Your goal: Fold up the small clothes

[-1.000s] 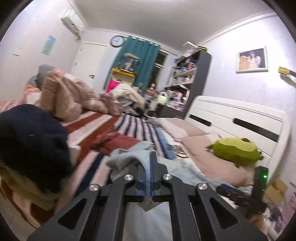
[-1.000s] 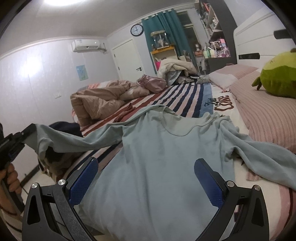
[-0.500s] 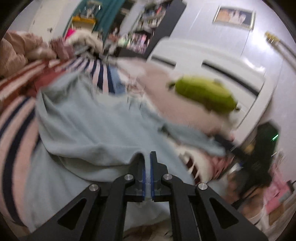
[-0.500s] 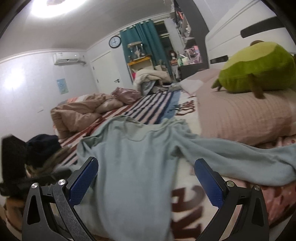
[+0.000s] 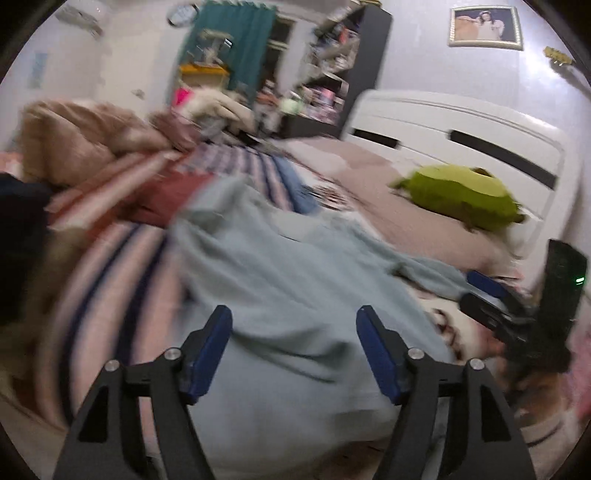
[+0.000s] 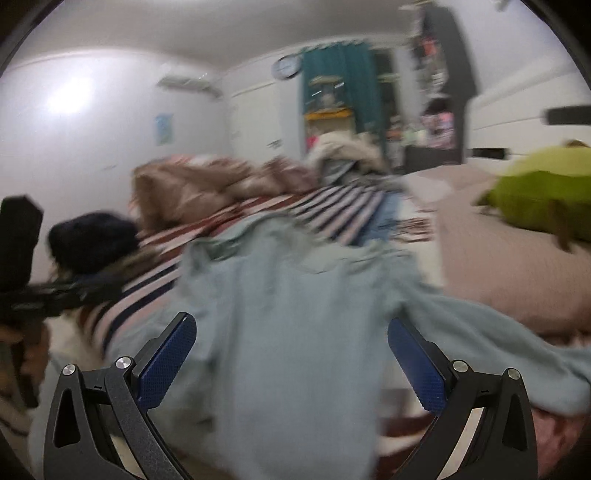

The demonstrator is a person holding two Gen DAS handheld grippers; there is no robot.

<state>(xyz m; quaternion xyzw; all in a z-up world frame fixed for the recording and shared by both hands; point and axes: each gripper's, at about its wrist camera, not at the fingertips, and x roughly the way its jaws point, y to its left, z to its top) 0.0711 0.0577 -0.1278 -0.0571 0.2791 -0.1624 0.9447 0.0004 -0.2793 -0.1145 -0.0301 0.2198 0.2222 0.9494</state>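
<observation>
On the bed (image 5: 110,258) lies the top (image 5: 288,295), rumpled. Left tongs (image 5: 293,343) and right tongs (image 6: 291,350) both gape wide, empty. Advise grasping the right sleeve (image 6: 498,343) next, folding it squarely inward.

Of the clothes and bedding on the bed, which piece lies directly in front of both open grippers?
The light blue long-sleeved top, spread flat; the brown quilt is bunched farther back.

- A bedroom with pale walls (image 6: 110,147) is shown, blurred by motion.
- A teal curtain (image 5: 236,40) is hung beside a round wall clock (image 5: 180,15).
- A dark shelf unit (image 5: 343,66) is stood near the white headboard (image 5: 461,136).
- A framed picture (image 5: 484,26) is mounted above.
- An air conditioner (image 6: 188,83) is fixed high up.
</observation>
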